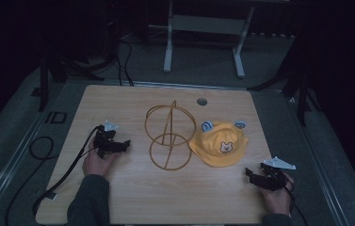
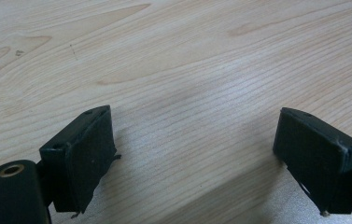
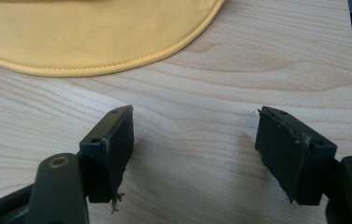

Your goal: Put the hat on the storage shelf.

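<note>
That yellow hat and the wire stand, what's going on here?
A person sits at the wooden table with a gripper in each hand. The left gripper and the right gripper both rest open, holding nothing. The yellow hat lies flat beside the gold wire stand, untouched. The right gripper points toward the hat's brim.

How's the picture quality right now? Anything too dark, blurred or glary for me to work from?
High view: dim overall, surroundings nearly black, but the yellow hat, wire stand and table read clearly. Left gripper view: bright and even, with a soft shadow under the jaws and a pale sheen on the wood. Right gripper view: sharp enough to show the hat's brim stitching; no glare.
</note>
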### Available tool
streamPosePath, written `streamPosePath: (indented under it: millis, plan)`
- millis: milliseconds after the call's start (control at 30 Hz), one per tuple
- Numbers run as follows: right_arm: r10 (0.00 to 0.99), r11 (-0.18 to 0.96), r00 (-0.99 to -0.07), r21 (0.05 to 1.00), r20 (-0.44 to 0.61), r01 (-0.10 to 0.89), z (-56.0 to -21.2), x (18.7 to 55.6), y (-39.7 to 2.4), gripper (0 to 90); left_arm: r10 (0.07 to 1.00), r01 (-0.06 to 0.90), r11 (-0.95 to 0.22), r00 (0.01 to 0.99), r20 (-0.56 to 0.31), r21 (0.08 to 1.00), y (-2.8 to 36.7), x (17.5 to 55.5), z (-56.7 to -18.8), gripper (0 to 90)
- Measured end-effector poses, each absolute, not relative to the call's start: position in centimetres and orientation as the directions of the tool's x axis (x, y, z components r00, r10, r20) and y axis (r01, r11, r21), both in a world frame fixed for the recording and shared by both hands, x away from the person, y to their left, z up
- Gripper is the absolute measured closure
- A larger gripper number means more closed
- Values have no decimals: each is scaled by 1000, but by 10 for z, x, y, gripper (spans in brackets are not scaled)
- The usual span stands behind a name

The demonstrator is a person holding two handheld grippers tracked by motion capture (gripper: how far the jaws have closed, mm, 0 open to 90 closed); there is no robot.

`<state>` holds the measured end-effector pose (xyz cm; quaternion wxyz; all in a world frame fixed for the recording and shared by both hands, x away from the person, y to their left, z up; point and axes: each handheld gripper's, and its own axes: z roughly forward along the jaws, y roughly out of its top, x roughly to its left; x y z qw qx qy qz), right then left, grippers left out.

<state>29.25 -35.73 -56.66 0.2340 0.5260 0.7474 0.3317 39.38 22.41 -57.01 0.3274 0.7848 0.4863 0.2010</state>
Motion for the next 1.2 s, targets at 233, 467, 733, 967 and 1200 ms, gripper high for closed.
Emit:
streamPosePath:
  millis: [233, 467, 733, 967, 1200]
  plan:
    - [944, 222, -331, 742, 0, 633, -567, 292, -357, 279, 895, 632, -314, 447, -2, 709, 224, 394, -570, 124]
    - [942, 234, -336, 719, 0, 654, -563, 294, -356, 280, 895, 632, -314, 447, -2, 709, 224, 394, -570, 124]
    - [919, 297, -395, 680, -12, 670, -557, 294, -355, 351, 895, 632, -314, 447, -2, 709, 224, 394, -570, 124]
    - [892, 377, -447, 652, -65, 658, -547, 289, -348, 349, 895, 632, -314, 447, -2, 709, 224, 394, -570, 124]
    - [875, 414, -476, 645, -87, 642, -530, 286, -345, 342, 895, 632, -313, 447, -2, 709, 224, 394, -570, 124]
